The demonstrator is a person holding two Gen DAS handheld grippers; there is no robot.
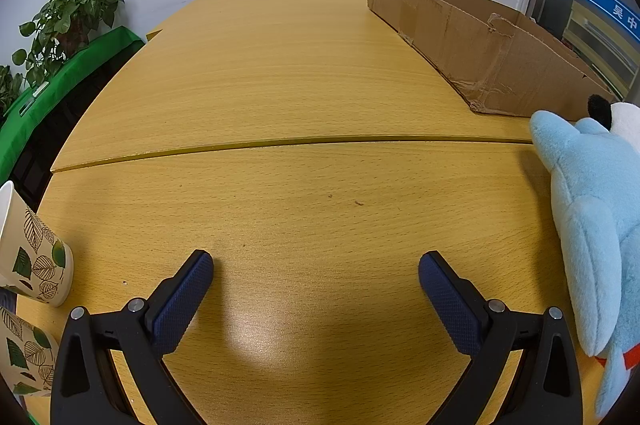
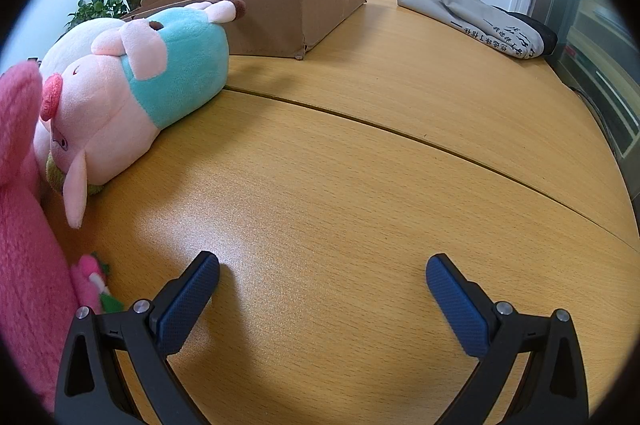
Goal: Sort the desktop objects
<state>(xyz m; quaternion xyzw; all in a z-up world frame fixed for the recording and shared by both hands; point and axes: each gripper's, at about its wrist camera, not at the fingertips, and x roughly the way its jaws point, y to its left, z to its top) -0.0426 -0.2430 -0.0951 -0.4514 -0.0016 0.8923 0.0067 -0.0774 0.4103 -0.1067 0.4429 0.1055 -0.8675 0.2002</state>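
Your right-wrist view carries most of the sorting load: a pink-and-teal plush pig [image 2: 132, 93] lies on its side at the left of the worktop [image 2: 360, 185], its back end near the cardboard box [image 2: 288, 13]. A bright pink plush [image 2: 24, 225] fills the left edge, just beside the pig's head. Only this view shows the folded grey cloth bag [image 2: 480, 21], far right, well apart from the toys.

Your left-wrist view shows what the other does not: two leaf-printed paper cups [image 1: 34, 257] at the left edge, one nearer the camera, and a light blue plush [image 1: 592, 225] at the right edge. The box appears here too, far right.

Your right gripper [image 2: 322, 277] hangs over bare worktop, fingers [image 2: 188, 301] spread wide, holding nothing. Your left gripper [image 1: 316, 275] is the same: fingers [image 1: 182, 299] wide apart, empty, between cups and blue plush.

Potted plants [image 1: 64, 21] stand beyond the worktop's far-left corner.
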